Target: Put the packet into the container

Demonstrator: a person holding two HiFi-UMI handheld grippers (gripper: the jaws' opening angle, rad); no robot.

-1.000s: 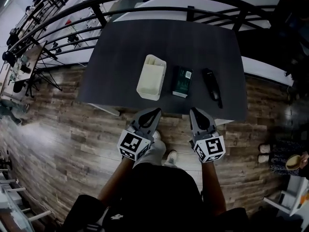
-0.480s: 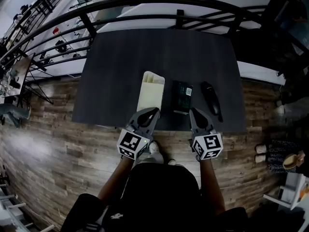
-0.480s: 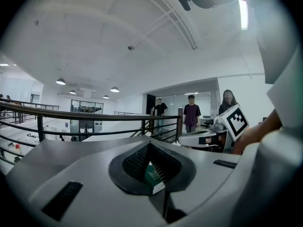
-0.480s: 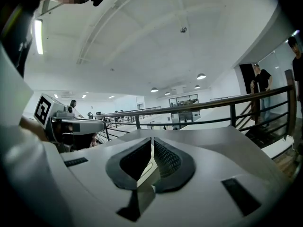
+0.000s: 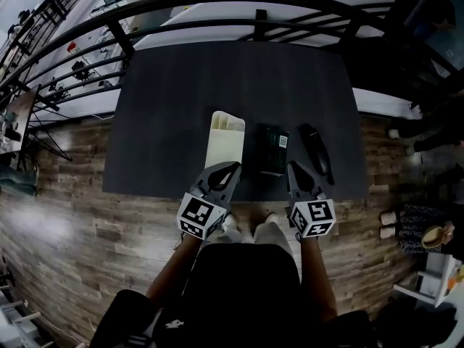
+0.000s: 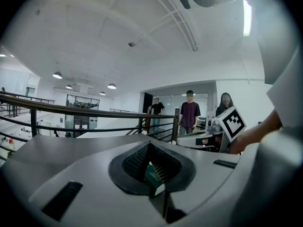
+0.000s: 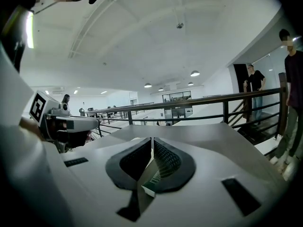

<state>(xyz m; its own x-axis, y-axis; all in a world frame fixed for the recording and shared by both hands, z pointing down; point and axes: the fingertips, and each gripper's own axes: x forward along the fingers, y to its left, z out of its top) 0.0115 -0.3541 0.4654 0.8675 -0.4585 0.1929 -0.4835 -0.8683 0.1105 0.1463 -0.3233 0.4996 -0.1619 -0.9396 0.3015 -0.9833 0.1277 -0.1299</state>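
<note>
In the head view a white, oblong container lies on the dark table, near its front edge. Right beside it lies a dark green packet. My left gripper hangs over the table's front edge just below the container, shut and empty. My right gripper hovers level with it, below the packet's near end, also shut with nothing held. Both gripper views look along closed jaws; a sliver of the green packet shows through the left gripper, and another packet sliver through the right gripper.
A black elongated object lies right of the packet. A black railing runs behind the table. Wooden floor surrounds it. People stand beyond the railing. A person's shoes are at the right.
The table has drawn closer in the head view; both grippers now reach its front edge, below the container and packet. Neither gripper has opened.
</note>
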